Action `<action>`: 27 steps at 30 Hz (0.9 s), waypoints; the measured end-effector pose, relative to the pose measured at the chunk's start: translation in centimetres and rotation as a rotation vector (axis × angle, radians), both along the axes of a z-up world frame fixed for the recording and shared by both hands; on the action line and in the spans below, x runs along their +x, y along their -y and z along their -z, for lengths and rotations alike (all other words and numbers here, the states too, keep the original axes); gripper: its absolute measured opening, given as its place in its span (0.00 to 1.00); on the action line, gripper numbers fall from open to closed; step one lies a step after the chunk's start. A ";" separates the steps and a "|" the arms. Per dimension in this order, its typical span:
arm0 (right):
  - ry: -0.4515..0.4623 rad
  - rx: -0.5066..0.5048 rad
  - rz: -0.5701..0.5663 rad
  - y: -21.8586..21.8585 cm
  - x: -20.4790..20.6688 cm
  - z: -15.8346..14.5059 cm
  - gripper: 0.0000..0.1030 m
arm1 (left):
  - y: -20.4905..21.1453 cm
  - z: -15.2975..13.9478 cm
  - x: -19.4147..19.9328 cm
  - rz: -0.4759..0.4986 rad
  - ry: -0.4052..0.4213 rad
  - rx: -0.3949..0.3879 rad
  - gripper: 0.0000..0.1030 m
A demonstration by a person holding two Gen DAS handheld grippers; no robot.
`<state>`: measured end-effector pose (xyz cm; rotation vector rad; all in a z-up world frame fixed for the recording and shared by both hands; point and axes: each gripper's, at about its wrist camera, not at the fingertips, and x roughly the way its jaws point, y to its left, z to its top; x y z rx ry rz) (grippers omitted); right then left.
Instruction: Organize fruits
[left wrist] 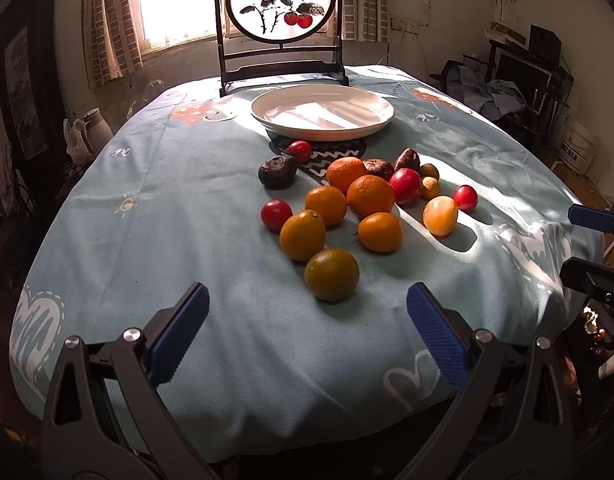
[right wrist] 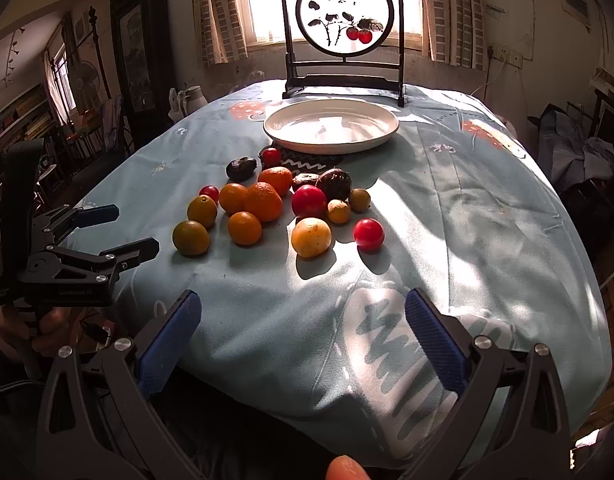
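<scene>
Several loose fruits lie mid-table on the blue cloth: oranges (left wrist: 370, 196) (right wrist: 263, 201), a greenish citrus (left wrist: 332, 275) (right wrist: 190, 237) nearest the left gripper, red fruits (left wrist: 276, 214) (right wrist: 368, 234), a yellow fruit (left wrist: 440, 215) (right wrist: 311, 237) and dark fruits (left wrist: 277, 172) (right wrist: 334, 184). A white plate (left wrist: 363, 128) (right wrist: 387, 136) stands empty behind them. My left gripper (left wrist: 307, 336) (right wrist: 125, 232) is open and empty at the table's near edge. My right gripper (right wrist: 303, 340) (left wrist: 587, 248) is open and empty, to the right of the left one.
A dark framed round screen with painted red fruit (left wrist: 279, 4) (right wrist: 345, 20) stands behind the plate. A patterned mat (left wrist: 331, 156) lies under the plate's front. A white jug (left wrist: 95, 126) stands beyond the table's left edge.
</scene>
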<state>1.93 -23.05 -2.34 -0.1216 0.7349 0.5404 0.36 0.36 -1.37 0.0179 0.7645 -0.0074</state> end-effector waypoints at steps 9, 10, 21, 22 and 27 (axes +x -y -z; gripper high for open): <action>-0.003 0.003 0.027 0.1 0.8 0.8 0.99 | -0.7 1.5 0.7 -0.004 -0.034 -0.020 0.98; 0.003 0.009 0.023 0.1 0.8 0.9 0.99 | -0.8 1.7 0.8 -0.004 -0.035 -0.024 0.98; 0.057 -0.024 -0.032 -3.9 3.6 3.7 0.73 | -2.7 3.4 1.7 0.042 -0.028 -0.106 0.96; 0.047 -0.032 -0.027 -4.2 4.3 4.0 0.71 | -2.8 3.5 1.9 0.049 -0.026 -0.115 0.95; -0.038 -0.041 -0.016 -4.7 7.4 5.3 0.57 | -3.0 3.9 2.7 0.112 -0.030 -0.151 0.75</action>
